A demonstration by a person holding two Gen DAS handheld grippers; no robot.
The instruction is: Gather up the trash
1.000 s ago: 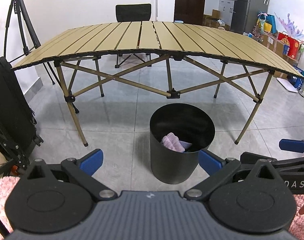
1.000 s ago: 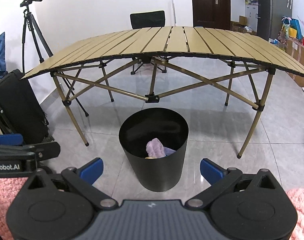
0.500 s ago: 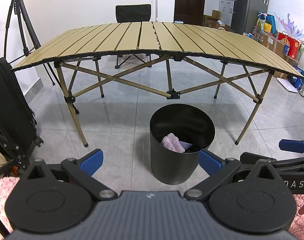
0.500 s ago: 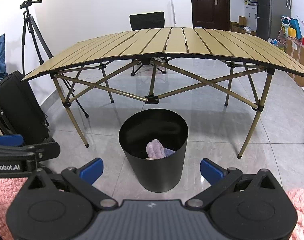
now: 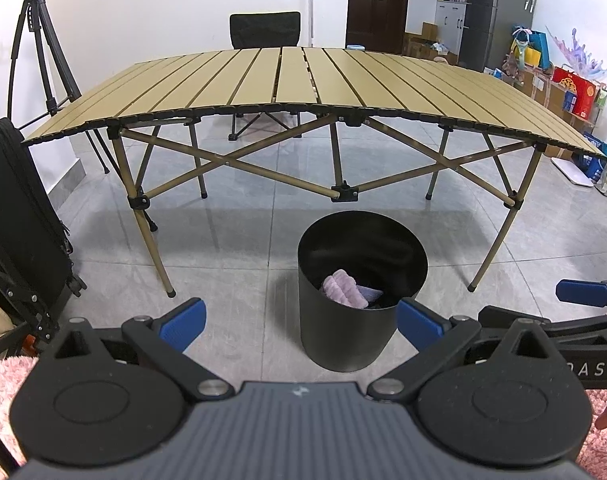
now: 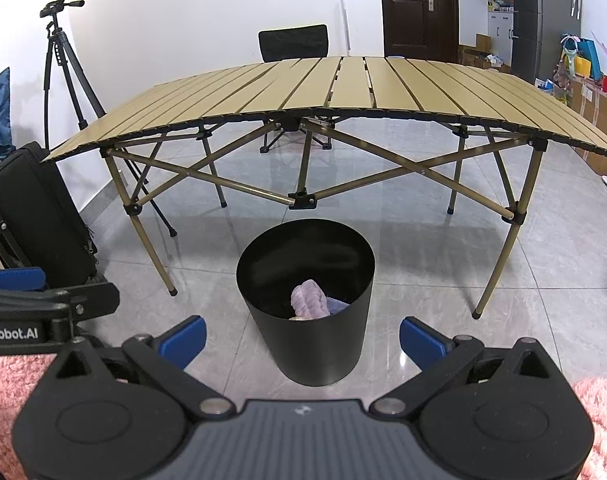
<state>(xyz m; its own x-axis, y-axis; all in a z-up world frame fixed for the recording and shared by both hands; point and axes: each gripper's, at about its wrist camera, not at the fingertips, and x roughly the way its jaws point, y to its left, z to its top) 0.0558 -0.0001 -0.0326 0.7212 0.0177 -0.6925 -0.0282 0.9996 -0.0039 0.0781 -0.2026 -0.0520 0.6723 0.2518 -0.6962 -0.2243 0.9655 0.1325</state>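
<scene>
Left gripper (image 5: 299,322) fingers spread wide, nothing held; right gripper (image 6: 302,336) likewise spread, empty. Black bin (image 6: 305,304) stood on floor just ahead, between both. Lilac cloth (image 6: 309,299) already lodged inside, another scrap beside it. No loose trash seen on slatted table (image 5: 303,80) or tiles; task judged near done. Further sweep advised before retreat. Table legs, black case (image 5: 19,216), tripod (image 6: 63,60) to be avoided.

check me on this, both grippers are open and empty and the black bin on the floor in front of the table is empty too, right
Not quite. The black bin is not empty: the right wrist view shows a pale purple fluffy item lying inside it, with something bluish beside it. The rest holds: the left gripper and right gripper are both open with nothing between their fingers, and the bin stands on the floor in front of the table.
</scene>
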